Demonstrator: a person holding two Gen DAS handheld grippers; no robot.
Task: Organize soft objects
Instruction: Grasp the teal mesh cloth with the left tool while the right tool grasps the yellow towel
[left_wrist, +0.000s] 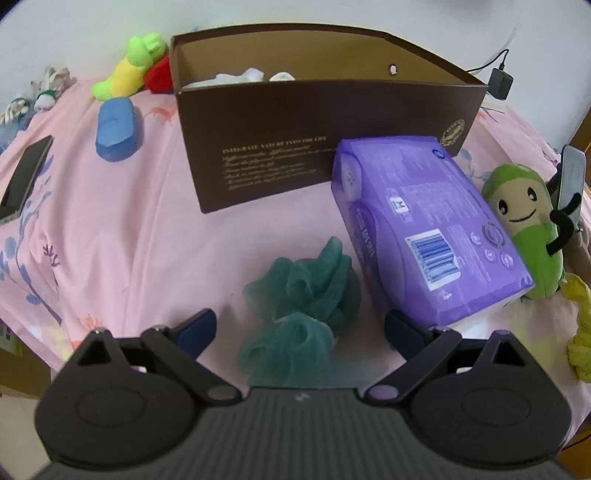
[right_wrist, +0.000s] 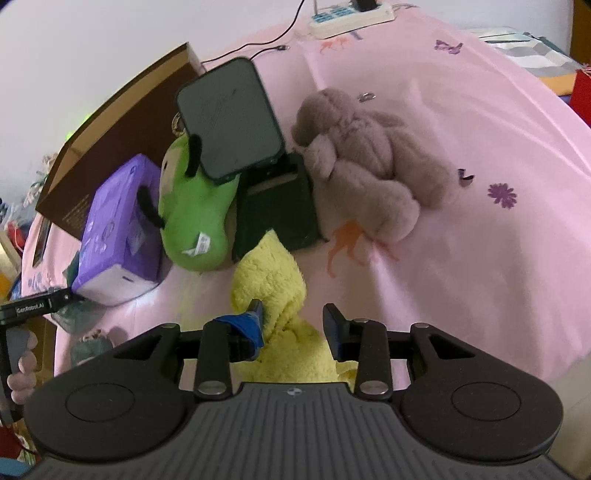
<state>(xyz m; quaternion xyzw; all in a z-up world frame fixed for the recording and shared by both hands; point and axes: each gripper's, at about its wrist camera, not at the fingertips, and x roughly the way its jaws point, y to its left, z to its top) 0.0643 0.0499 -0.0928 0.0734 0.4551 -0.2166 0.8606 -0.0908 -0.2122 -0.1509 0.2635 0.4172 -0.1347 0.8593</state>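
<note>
My left gripper (left_wrist: 299, 325) is open wide over the pink bedsheet, and a teal bath loofah (left_wrist: 306, 288) lies between its fingers without being pressed. My right gripper (right_wrist: 294, 315) is open around a narrow part of a fluffy yellow cloth (right_wrist: 269, 269). The left pad touches the cloth; the right pad stands a little apart from it. An open brown box (left_wrist: 325, 147) stands behind the loofah with white items inside. A green plush (right_wrist: 192, 221) leans beside a purple soft pack (left_wrist: 424, 229). A brown teddy bear (right_wrist: 362, 162) lies further right.
A phone on a dark stand (right_wrist: 232, 118) rises behind the green plush. A blue sponge (left_wrist: 114, 129), a green-yellow plush (left_wrist: 129, 70) and a red item (left_wrist: 159, 75) lie left of the box. Another phone (left_wrist: 26, 177) lies at the bed's left edge; a power strip (right_wrist: 347, 16) sits far back.
</note>
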